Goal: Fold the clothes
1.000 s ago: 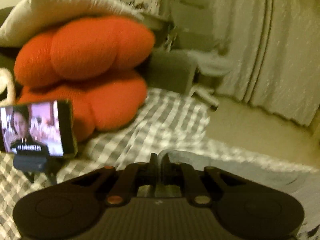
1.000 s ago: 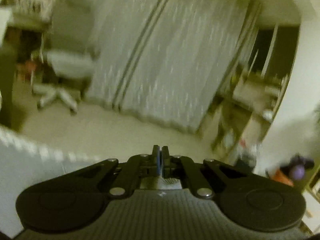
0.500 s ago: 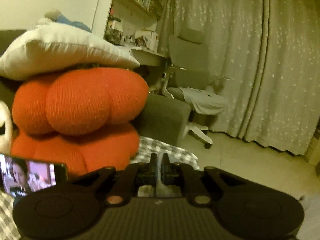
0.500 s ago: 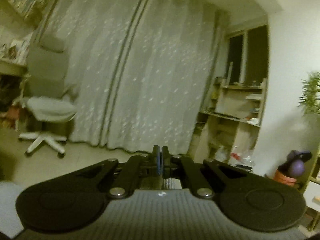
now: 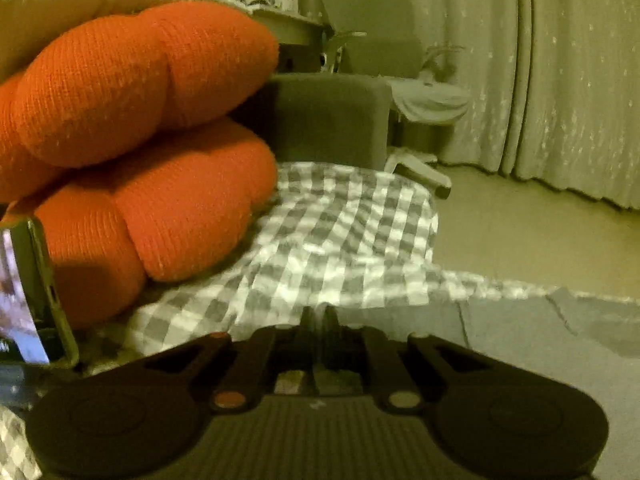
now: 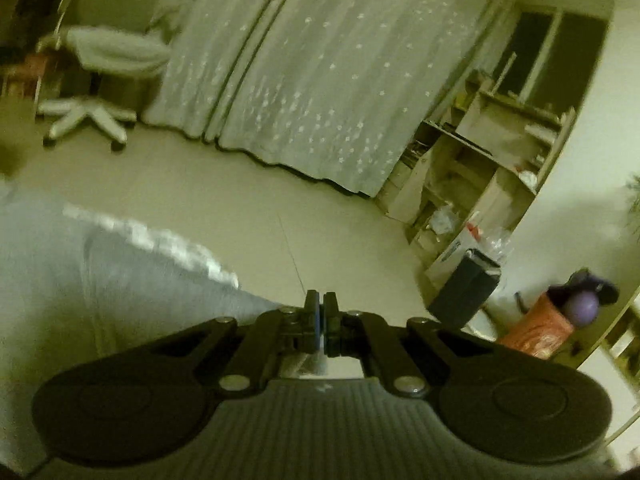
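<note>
A pale grey garment point(image 5: 520, 344) lies spread over the checked sheet point(image 5: 340, 240) on the bed. Its edge runs up to my left gripper point(image 5: 319, 316), whose fingers are pressed together with a thin strip of that cloth between them. In the right wrist view the same grey garment point(image 6: 120, 300) fills the lower left and reaches the base of my right gripper point(image 6: 321, 308). That gripper is shut, with pale cloth showing just beneath the fingers. It points out past the bed's edge toward the floor.
Two stacked orange cushions point(image 5: 140, 120) and a lit phone on a stand point(image 5: 28, 300) crowd the left of the bed. A white office chair point(image 6: 100, 64), a dotted curtain point(image 6: 300, 80), cluttered shelves point(image 6: 480, 160) and a dark box point(image 6: 464, 292) stand around the open floor.
Half a second ago both views were tipped up at the room. Both have since dropped toward the bed, bringing the grey garment and checked sheet back into view. Both grippers stayed shut.
</note>
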Action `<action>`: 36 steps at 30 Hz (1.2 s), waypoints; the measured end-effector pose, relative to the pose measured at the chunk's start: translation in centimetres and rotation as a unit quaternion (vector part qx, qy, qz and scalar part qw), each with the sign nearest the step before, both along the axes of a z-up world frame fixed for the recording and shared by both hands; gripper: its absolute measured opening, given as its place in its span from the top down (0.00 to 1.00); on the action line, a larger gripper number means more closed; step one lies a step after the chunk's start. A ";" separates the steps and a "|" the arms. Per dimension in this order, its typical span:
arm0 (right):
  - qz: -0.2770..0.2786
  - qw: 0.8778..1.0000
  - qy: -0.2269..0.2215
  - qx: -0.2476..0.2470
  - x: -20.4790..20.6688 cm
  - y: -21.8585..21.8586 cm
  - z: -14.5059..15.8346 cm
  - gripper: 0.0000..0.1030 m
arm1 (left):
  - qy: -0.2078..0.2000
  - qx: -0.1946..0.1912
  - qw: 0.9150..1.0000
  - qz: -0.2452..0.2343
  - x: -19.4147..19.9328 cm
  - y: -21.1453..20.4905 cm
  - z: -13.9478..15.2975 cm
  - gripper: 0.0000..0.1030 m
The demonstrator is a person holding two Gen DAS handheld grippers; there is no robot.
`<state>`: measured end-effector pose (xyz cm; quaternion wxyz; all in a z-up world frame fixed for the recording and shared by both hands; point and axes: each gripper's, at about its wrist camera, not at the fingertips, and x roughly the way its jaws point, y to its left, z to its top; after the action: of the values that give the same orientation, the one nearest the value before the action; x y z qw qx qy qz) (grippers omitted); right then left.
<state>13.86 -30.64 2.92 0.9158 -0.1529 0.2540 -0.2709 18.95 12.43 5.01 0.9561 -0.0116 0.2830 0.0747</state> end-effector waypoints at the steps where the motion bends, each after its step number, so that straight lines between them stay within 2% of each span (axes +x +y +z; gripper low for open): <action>1: 0.001 1.000 -0.012 0.009 -0.1 -0.2 0.7 0.99 | -0.009 -0.002 1.000 -0.002 -0.1 -0.1 0.5 0.96; 6: -0.005 0.999 -0.033 0.010 -0.2 0.2 1.8 0.99 | -0.037 -0.007 0.999 -0.006 0.0 -1.0 2.0 0.96; 10: -0.021 1.000 -0.015 0.018 -0.2 -0.3 0.5 0.99 | -0.021 0.005 1.000 -0.001 0.3 -0.7 0.6 0.96; 12: -0.028 0.999 -0.010 0.037 -0.4 -1.0 0.2 0.99 | -0.010 -0.004 1.000 0.005 0.6 -0.1 -0.1 0.96; 14: -0.026 0.998 -0.023 0.056 -0.7 -1.4 0.8 0.99 | -0.013 -0.018 1.000 0.008 0.7 0.3 0.2 0.96; 16: -0.012 0.998 -0.046 0.052 -1.1 -0.8 1.7 0.99 | -0.034 -0.029 0.999 0.008 0.6 0.4 1.3 0.96; 19: 0.018 0.991 -0.123 0.044 -2.3 1.1 4.0 0.99 | -0.077 -0.038 0.996 0.012 0.3 0.3 3.4 0.98; 21: 0.029 0.984 -0.171 0.038 -3.1 2.4 5.2 0.99 | -0.097 -0.025 0.995 0.019 0.3 0.2 4.2 0.98; 23: 0.039 0.976 -0.212 0.024 -3.8 3.5 6.0 0.99 | -0.082 -0.011 0.996 0.018 0.7 0.1 3.4 0.98; 24: 0.036 0.977 -0.208 0.016 -3.6 3.6 5.9 0.99 | -0.071 -0.003 0.997 0.016 0.9 0.0 2.9 0.98; 26: 0.036 0.990 -0.131 0.024 -1.7 3.6 4.2 0.95 | -0.031 0.003 0.999 0.014 1.3 0.1 1.1 0.98; 27: 0.027 0.997 -0.058 0.034 -0.4 3.2 2.3 0.99 | -0.004 -0.005 1.000 0.018 1.5 0.5 0.3 0.98; 28: 0.017 0.999 0.017 0.045 1.0 2.9 0.3 0.99 | 0.014 -0.026 0.999 0.024 1.7 1.3 0.0 0.98; 30: -0.005 0.997 0.075 0.033 1.5 2.2 -2.4 0.95 | 0.018 -0.064 0.997 0.033 1.5 2.9 0.7 0.96; 31: -0.004 0.997 0.073 0.035 1.2 1.9 -2.2 0.92 | 0.013 -0.072 0.996 0.041 1.4 3.5 1.2 0.95; 32: -0.002 0.997 0.069 0.037 1.0 1.6 -2.0 0.85 | 0.009 -0.072 0.997 0.042 1.2 3.7 1.7 0.94; 33: -0.006 0.997 0.051 0.049 0.5 1.2 -1.0 0.66 | 0.007 -0.071 0.997 0.037 1.1 3.8 2.3 0.88; 34: -0.004 0.997 0.033 0.066 0.1 0.8 -0.1 0.46 | 0.005 -0.070 0.997 0.032 0.9 3.9 2.8 0.75; 36: 0.003 0.996 0.009 0.094 -0.3 0.2 1.4 0.43 | 0.021 -0.065 0.998 0.002 1.0 3.3 3.1 0.56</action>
<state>13.51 -30.41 4.34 0.9248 -0.0698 0.2856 -0.2415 19.98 15.74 8.11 0.9469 -0.0728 0.3075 0.0587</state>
